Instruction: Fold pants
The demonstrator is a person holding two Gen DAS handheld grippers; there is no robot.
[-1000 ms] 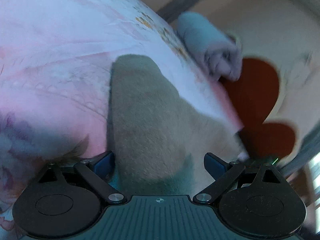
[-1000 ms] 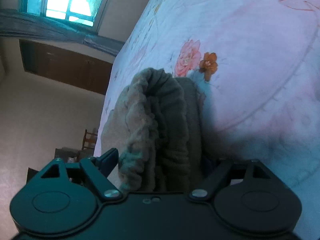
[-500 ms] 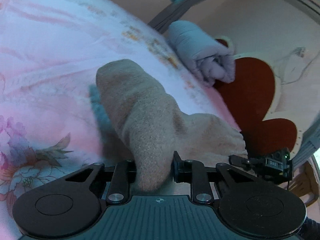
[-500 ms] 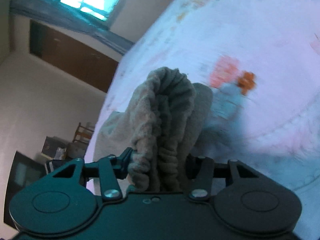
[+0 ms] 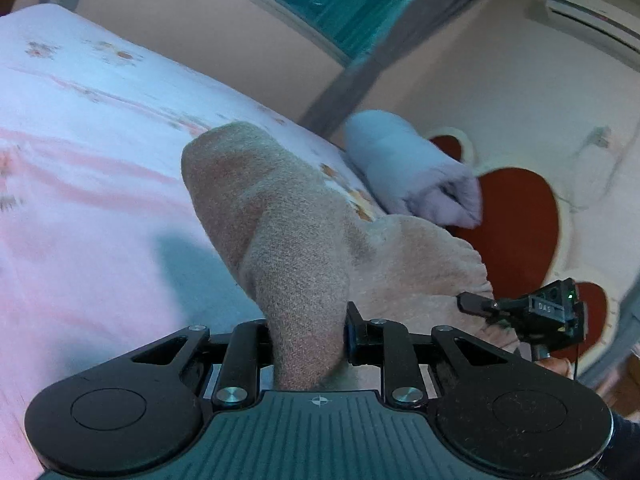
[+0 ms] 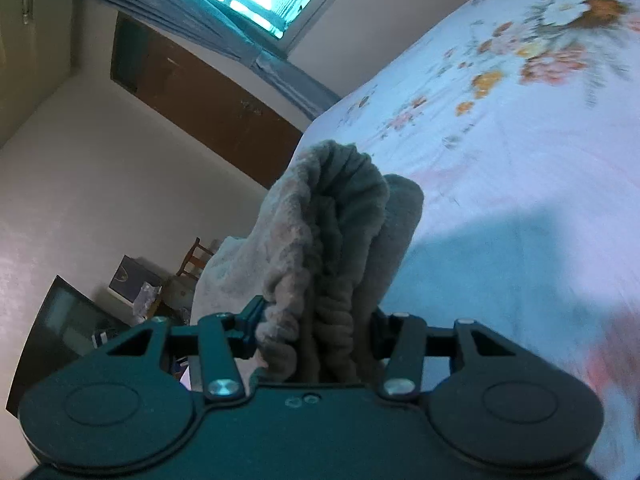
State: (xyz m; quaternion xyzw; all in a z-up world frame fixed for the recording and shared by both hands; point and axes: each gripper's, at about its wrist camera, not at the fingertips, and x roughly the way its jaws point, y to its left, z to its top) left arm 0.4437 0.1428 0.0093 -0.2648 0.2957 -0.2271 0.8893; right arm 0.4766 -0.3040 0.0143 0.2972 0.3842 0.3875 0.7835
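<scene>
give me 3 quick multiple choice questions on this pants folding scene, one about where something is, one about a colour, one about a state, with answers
1. Where does the rolled pale towel lie?
A. at the bed's edge, beyond the pants
B. on the chair
C. in the right gripper

2. What colour are the pants?
A. navy
B. beige-tan
C. bright green

3. What state is the left gripper in?
A. wide open, empty
B. shut on the pants
C. out of view

Answers:
1 A, it sits by the floral bedsheet border past the pants.
2 B, the fuzzy fabric reads tan in both views.
3 B, its fingers pinch a fold of fabric; the right gripper likewise clamps the bunched waistband.
</scene>
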